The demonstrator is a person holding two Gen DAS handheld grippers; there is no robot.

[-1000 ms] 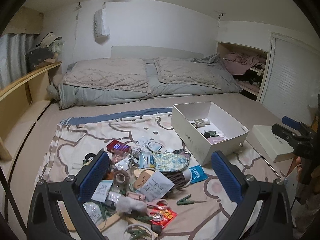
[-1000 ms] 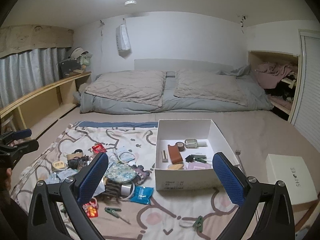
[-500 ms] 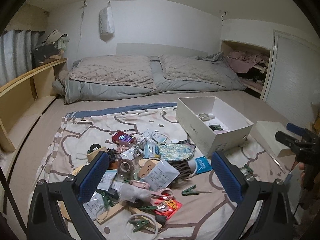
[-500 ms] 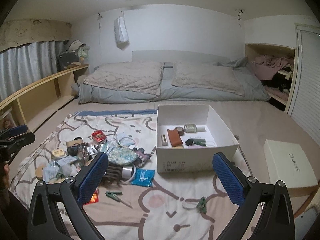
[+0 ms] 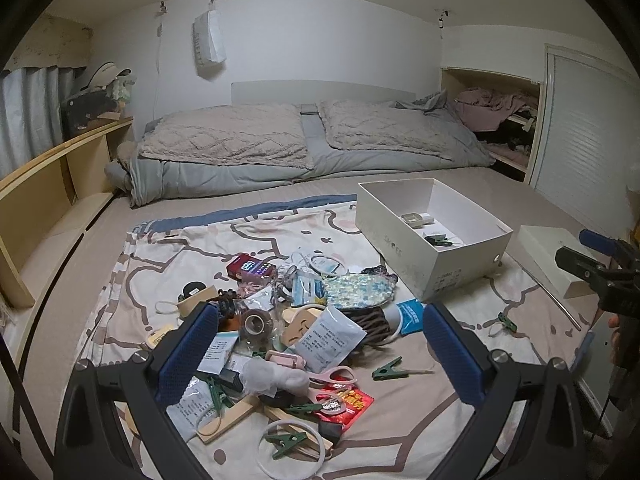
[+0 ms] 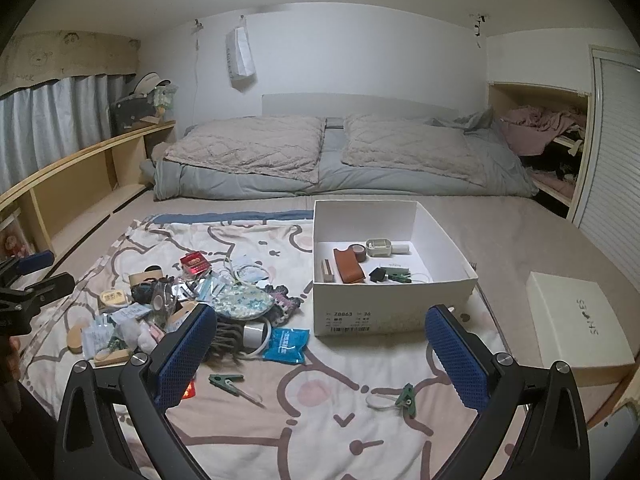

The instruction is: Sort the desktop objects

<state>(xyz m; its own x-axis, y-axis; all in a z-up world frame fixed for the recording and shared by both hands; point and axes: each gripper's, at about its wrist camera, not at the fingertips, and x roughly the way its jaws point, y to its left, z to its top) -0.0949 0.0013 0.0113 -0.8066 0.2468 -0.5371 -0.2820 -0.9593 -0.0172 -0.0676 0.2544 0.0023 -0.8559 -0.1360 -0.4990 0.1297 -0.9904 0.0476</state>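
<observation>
1. Pile of small objects [image 5: 288, 320]: lies heaped on the patterned cloth [image 6: 320, 420] spread over the bed, left of the white box [image 6: 396, 312]. Contents seen: roll of tape [image 5: 256, 322], paper sachets, floral pouch [image 5: 356, 288], red packet [image 5: 250, 268], pink scissors [image 5: 334, 376], wooden strips, white ring [image 5: 290, 446].
2. Strays: 1 green clip [image 5: 390, 370] lies apart from the pile toward the box; another green clip [image 6: 406, 396] with a white loop lies nearer the right gripper; 1 blue sachet [image 6: 286, 344] sits just beside the box front.
3. White box: open, upright, already holding a brown case [image 6: 348, 266], a tape roll, a small white device and a dark clip. Sorting is judged partly done, with most items unsorted.
4. Box lid [image 6: 576, 320]: lies flat to the right of the box, well clear of the pile.
5. Left gripper [image 5: 320, 352]: fingers spread wide, nothing between them, poised above the pile.
6. Right gripper [image 6: 324, 356]: fingers spread wide, empty, facing the gap between pile and box.
7. Step in hand: judged as selection of the next object, no grasp begun.
8. Next move calls for: 1 item singled out at the pile edge or a stray clip, a descent onto it with fingers astride, and care not to drag neighbouring pieces or the soft cloth.
</observation>
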